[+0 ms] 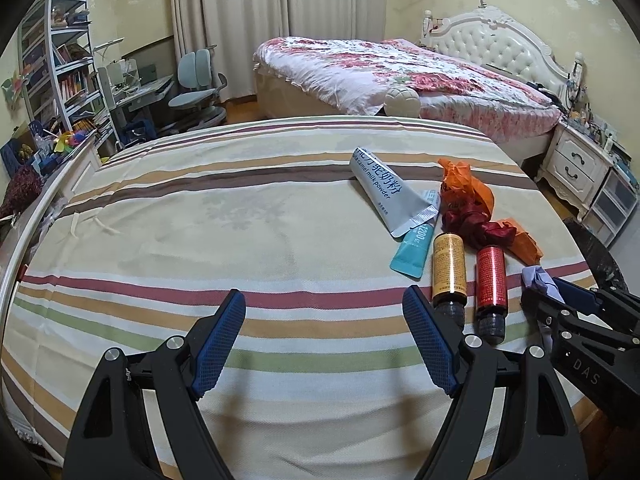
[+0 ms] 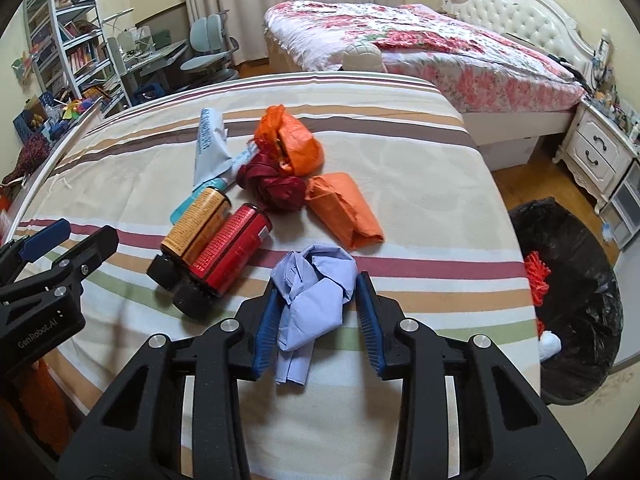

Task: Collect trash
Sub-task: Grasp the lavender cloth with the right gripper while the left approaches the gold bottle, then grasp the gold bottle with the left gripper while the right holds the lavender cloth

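Near the bed's [image 2: 400,152] front edge, right gripper [image 2: 316,312] has its fingers around the crumpled blue paper [image 2: 312,292], looks pinched but hard to say. Left gripper [image 1: 324,344] is wide open, holding nothing. Beyond sit two bottles [image 2: 224,240], then orange wrappers [image 2: 344,208]. Next: lift paper, swing right to the bin [image 2: 572,264], which only the right view shows properly.

Surface: striped bedsheet [image 2: 420,184] over a bed.
Near edge: crumpled pale blue paper [image 2: 316,284].
Left of it: gold bottle [image 2: 198,220] and red bottle [image 2: 232,252], side by side, touching.
Farther: orange bags [image 2: 344,208], dark red bag [image 2: 272,186], grey pouch [image 1: 384,196], teal sachet [image 1: 414,252].
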Available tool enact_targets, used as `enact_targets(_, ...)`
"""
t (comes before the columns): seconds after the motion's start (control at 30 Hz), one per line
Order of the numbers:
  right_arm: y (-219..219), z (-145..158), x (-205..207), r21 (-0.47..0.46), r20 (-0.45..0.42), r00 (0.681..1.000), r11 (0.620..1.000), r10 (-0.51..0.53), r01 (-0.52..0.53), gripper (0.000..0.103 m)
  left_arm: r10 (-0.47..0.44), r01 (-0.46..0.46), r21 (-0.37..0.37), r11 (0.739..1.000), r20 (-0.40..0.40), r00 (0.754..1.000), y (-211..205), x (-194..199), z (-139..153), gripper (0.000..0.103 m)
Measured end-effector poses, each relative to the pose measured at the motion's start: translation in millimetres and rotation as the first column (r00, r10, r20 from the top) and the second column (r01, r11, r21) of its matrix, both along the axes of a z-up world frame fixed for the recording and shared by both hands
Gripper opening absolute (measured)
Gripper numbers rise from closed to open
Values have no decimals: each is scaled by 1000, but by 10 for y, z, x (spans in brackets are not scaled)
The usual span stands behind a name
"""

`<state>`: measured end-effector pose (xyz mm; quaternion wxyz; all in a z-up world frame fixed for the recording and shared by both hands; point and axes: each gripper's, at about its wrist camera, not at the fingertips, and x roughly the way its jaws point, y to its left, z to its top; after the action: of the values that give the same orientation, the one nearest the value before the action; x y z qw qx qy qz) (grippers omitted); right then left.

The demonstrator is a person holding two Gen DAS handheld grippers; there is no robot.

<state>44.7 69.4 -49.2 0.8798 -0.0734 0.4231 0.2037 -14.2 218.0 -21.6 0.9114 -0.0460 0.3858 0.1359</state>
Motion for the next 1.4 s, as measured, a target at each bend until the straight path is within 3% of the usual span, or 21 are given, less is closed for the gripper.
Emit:
enact_targets(0.6,-443,-35,161,21,0,995,995,-98,98,36,-103,103,-1,995,-15,995,-367,320,-29,78)
enact_targets(0.77,-447,-38,178,25,6,996,995,-94,94,36,-117,117,-10,993,-50,992,-387,414,-110,56)
enact_targets(0.93,-468,-43,185,36,5,996,995,-90,90,36,-150,149,-12,989,-73,986,-423,403,-180,41)
enact_targets(1.03,-481,-43,180,44,5,996,995,-90,90,36,-171,169,-23,985,-75,982,-432,376,-197,26)
enact_targets(1.4,-511,-36,169,50,3,995,994,-98,98,36,-166,164,-43,985,-49,985,-427,231,-150,25)
